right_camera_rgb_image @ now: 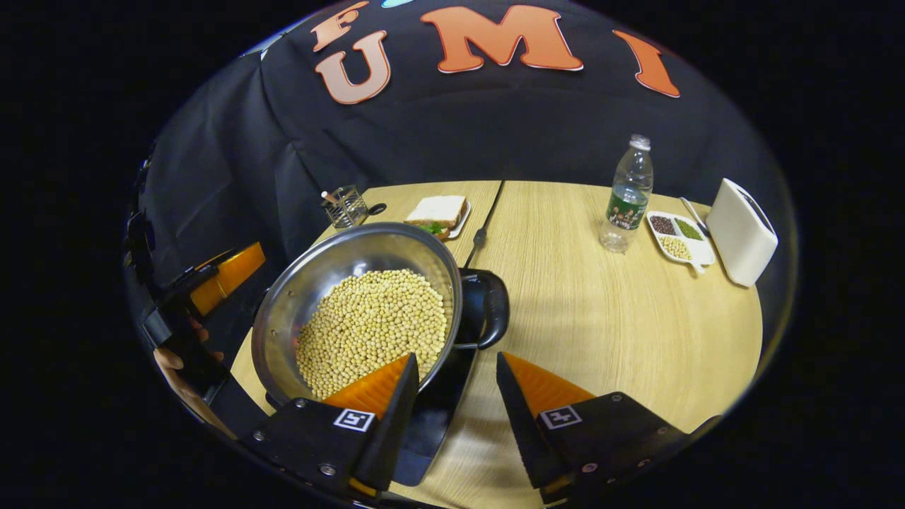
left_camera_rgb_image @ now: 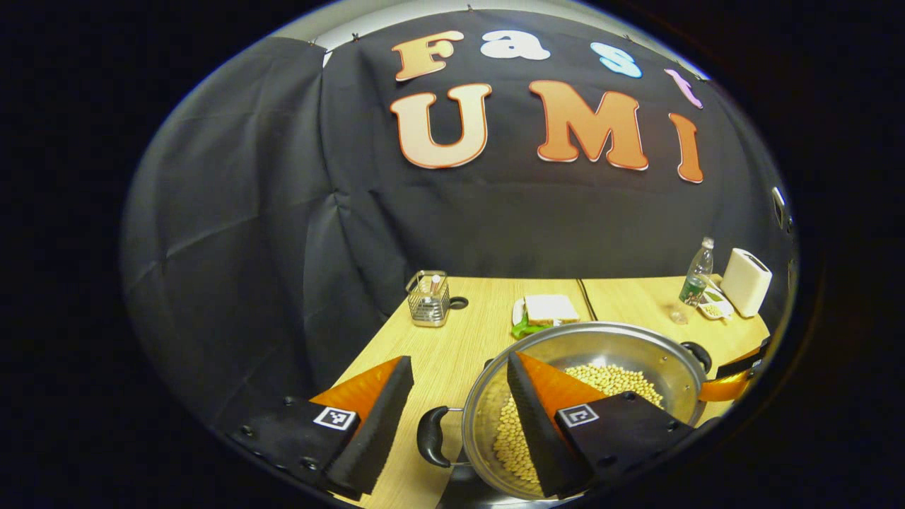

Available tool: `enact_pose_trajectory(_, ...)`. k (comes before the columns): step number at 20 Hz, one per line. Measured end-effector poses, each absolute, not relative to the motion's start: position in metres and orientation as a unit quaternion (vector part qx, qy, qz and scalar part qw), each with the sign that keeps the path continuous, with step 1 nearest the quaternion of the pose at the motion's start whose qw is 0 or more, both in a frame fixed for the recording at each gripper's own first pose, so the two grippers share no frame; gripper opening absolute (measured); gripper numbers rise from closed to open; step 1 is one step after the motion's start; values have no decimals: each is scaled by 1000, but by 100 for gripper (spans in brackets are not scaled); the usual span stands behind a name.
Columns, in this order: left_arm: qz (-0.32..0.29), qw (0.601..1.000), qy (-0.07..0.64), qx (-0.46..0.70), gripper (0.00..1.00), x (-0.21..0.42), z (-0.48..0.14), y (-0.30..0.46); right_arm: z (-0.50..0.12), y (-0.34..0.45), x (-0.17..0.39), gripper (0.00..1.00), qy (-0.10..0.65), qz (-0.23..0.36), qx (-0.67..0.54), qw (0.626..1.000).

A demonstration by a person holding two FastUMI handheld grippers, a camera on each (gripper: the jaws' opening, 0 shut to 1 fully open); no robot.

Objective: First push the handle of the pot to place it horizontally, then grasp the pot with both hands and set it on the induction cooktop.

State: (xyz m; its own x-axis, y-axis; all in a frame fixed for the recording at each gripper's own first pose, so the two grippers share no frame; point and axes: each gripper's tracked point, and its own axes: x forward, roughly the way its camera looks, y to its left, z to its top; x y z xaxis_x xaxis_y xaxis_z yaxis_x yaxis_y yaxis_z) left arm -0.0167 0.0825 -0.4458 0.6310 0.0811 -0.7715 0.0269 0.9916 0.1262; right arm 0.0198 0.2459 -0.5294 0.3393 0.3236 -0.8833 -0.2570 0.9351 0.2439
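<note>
In the left gripper view, the left hand-held gripper (left_camera_rgb_image: 456,406) is spread wide. Its fingers stand on both sides of the pot's left handle (left_camera_rgb_image: 431,436) and rim, one finger outside over the table (left_camera_rgb_image: 452,339) and the other inside, over the beans (left_camera_rgb_image: 608,382); neither one presses on it. In the right gripper view, the right hand-held gripper (right_camera_rgb_image: 452,403) is also spread. One finger is over the beans near the rim and the other is outside, above the table, with the pot's right handle (right_camera_rgb_image: 491,307) just beyond the gap. The pot (right_camera_rgb_image: 339,265) sits on the black induction cooktop (right_camera_rgb_image: 431,417), at the near left part of the table. At the left edge of this view the other gripper shows, with part of a hand (right_camera_rgb_image: 177,367) holding it. Farther away stand a wire basket (right_camera_rgb_image: 344,206) and a plate with a sandwich (right_camera_rgb_image: 438,211). To the right, well apart from the pot, are a water bottle (right_camera_rgb_image: 628,194), a small divided dish (right_camera_rgb_image: 679,239) and a white toaster (right_camera_rgb_image: 741,232).
</note>
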Motion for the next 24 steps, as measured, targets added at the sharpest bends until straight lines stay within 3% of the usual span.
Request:
enact_pose_trajectory(2, 12, 909, 412, 58, 85, -9, -427, 73, -515, 234, 27, 73, 528, 175, 32, 831)
enact_pose_trajectory(5, 6, 923, 382, 51, 97, 1, -393, 59, -488, 215, 43, 77, 499, 169, 39, 849)
enact_pose_trajectory(6, 4, 927, 372, 48, 94, 5, -380, 55, -479, 206, 47, 73, 488, 166, 39, 856)
enact_pose_trajectory(7, 5, 931, 363, 44, 89, 9, -365, 51, -469, 200, 53, 80, 478, 164, 40, 862)
enact_pose_trajectory(14, 6, 965, 263, 23, 96, 39, -239, 39, -362, 135, 97, 89, 355, 139, 30, 924)
enact_pose_trajectory(24, -27, 986, 162, -5, 90, 66, -99, 2, -220, 58, 123, 93, 213, 104, 12, 971)
